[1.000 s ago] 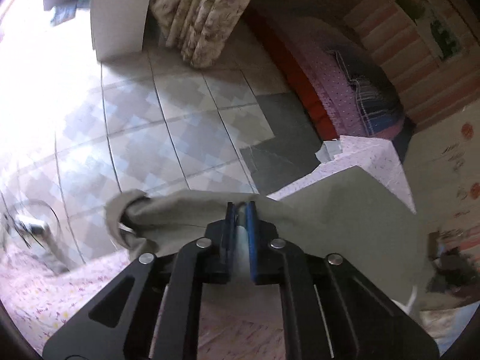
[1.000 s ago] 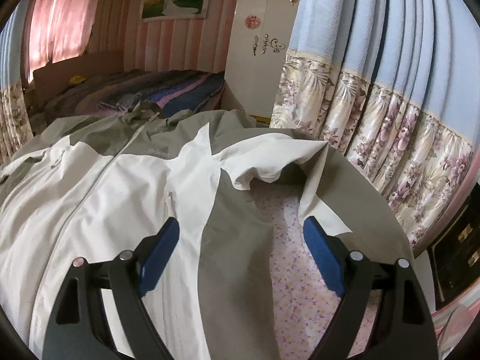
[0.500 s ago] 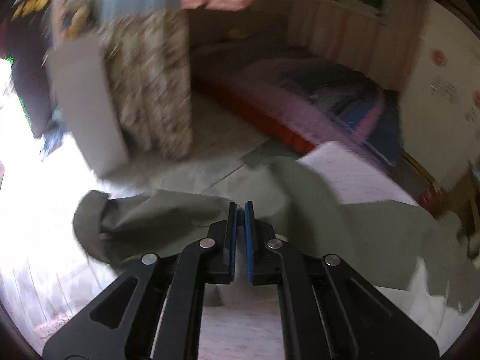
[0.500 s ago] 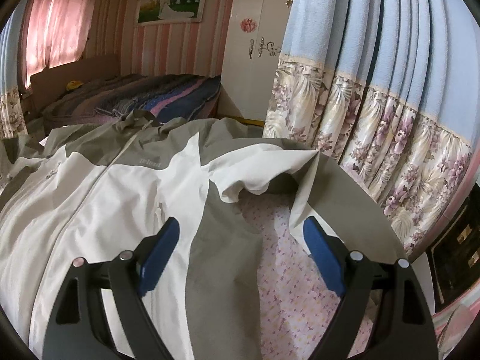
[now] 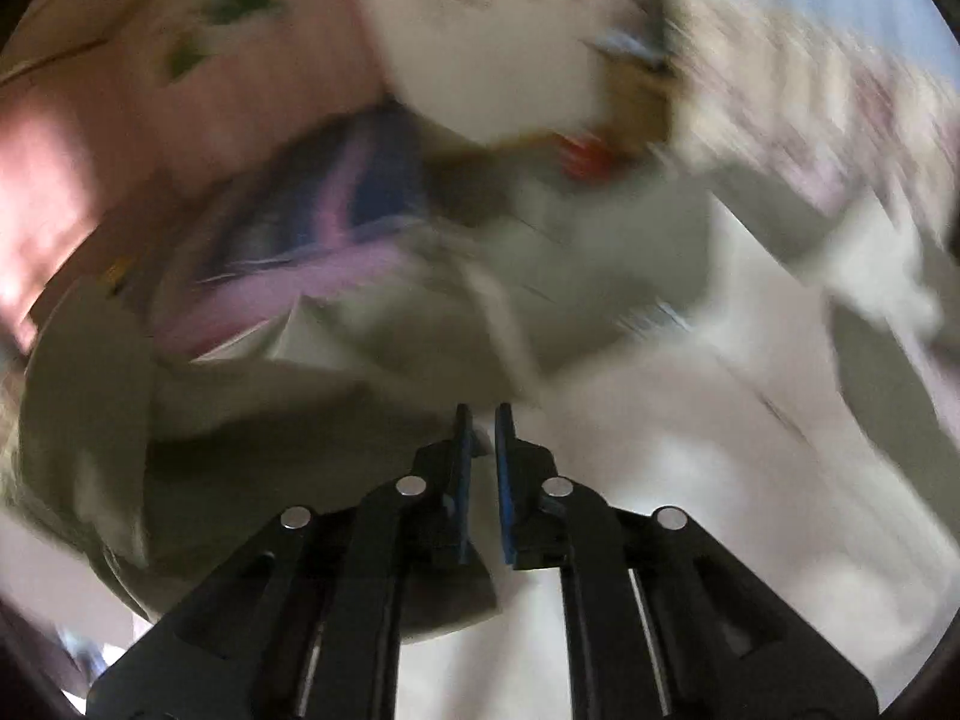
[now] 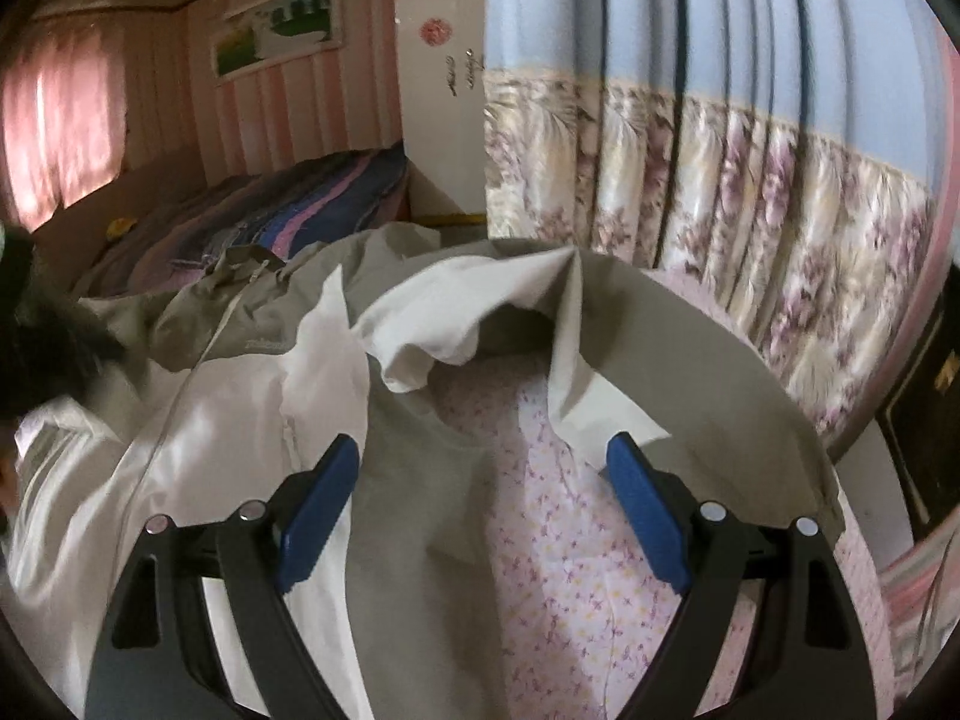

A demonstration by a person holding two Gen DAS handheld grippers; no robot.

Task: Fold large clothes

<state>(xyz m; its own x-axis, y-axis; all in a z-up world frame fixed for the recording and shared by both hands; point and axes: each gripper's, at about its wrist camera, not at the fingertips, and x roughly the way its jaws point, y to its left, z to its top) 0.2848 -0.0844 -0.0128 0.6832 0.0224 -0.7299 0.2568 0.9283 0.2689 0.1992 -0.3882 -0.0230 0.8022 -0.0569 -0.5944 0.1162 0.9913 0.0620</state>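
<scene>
The jacket (image 6: 252, 420), grey and off-white, lies spread on a bench (image 6: 576, 540) covered with a floral cloth, its near sleeve (image 6: 600, 324) folded back in a loop beside the body. The right gripper (image 6: 480, 504) hovers above the jacket's side panel, fingers (image 6: 318, 504) spread wide and holding nothing. The left view is heavily blurred. The left gripper (image 5: 481, 420) sits over the jacket (image 5: 690, 450); its fingers (image 5: 462, 468) are nearly together and parting, and whether fabric remains between them cannot be told. A curtain (image 6: 750, 192) hangs behind the bench.
</scene>
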